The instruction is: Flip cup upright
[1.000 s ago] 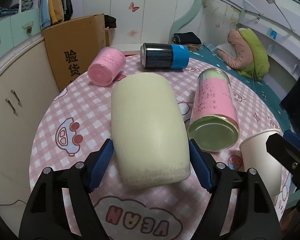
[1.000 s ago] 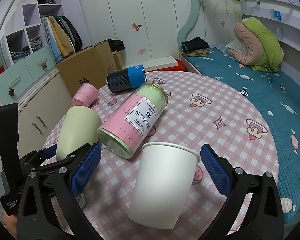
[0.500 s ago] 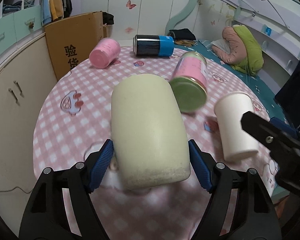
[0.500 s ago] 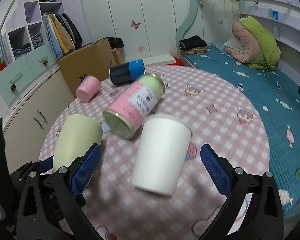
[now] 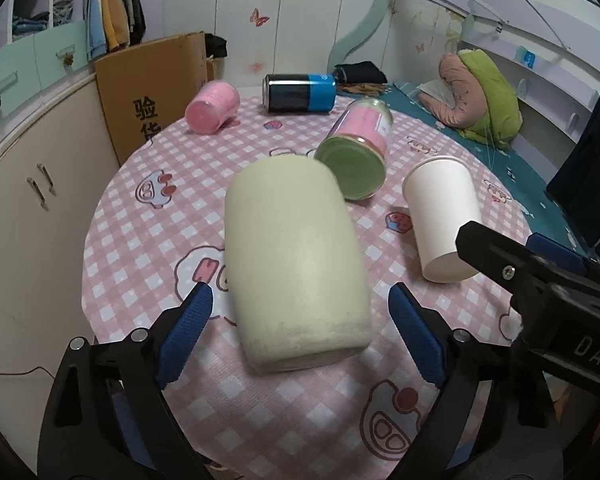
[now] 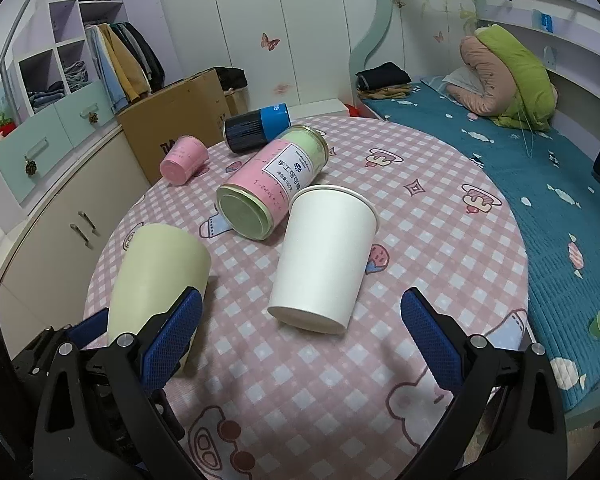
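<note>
A pale cream cup (image 5: 296, 264) stands upright on the pink checked round table (image 5: 148, 216), between the blue pads of my left gripper (image 5: 300, 320). The jaws are open, with a gap on each side of the cup. It also shows in the right wrist view (image 6: 156, 272). A white paper cup (image 6: 324, 256) stands upright on the table ahead of my right gripper (image 6: 300, 340), which is open and empty. The white cup also shows in the left wrist view (image 5: 440, 216).
A pink-labelled jar with a green lid (image 5: 356, 152), a black and blue can (image 5: 300, 92) and a pink cup (image 5: 212, 106) lie on their sides at the far part of the table. A cardboard box (image 5: 152, 88) stands behind the table; a bed (image 6: 520, 160) is at the right.
My left gripper has opened off the cream cup, which now stands on the table. Both grippers have drawn back from the cups. The white cup stands free.
</note>
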Action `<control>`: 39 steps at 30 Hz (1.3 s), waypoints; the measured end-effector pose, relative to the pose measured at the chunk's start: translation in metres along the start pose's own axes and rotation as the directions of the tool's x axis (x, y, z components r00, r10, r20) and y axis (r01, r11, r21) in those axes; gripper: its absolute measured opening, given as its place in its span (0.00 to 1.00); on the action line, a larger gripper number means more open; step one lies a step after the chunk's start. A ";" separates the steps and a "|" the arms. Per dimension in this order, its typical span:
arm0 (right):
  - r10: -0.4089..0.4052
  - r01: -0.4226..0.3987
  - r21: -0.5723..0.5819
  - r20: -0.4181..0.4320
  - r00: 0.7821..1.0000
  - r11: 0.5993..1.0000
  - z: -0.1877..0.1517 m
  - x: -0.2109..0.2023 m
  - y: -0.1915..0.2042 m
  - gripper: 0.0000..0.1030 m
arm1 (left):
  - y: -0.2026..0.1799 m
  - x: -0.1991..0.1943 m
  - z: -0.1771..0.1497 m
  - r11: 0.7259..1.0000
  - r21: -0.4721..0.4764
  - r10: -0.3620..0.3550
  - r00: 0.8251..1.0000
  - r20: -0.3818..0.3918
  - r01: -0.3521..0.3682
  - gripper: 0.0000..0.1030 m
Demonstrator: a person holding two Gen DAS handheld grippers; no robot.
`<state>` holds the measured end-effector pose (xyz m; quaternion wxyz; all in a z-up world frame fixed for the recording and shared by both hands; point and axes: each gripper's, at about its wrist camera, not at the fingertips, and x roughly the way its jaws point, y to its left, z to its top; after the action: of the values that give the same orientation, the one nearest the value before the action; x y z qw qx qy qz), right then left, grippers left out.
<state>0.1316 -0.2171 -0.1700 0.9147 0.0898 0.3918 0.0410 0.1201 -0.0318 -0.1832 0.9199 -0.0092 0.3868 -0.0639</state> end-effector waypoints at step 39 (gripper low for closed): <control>0.152 -0.173 -0.044 -0.294 0.944 0.984 0.026 0.098 0.112 0.87 | 0.117 -0.015 -0.002 0.988 -0.150 -0.025 0.999 0.026 0.028 0.94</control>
<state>0.2179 -0.0968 -0.2001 0.8435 0.0832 0.5111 0.1425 0.1213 0.0866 -0.1811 0.9203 -0.0846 0.3792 -0.0466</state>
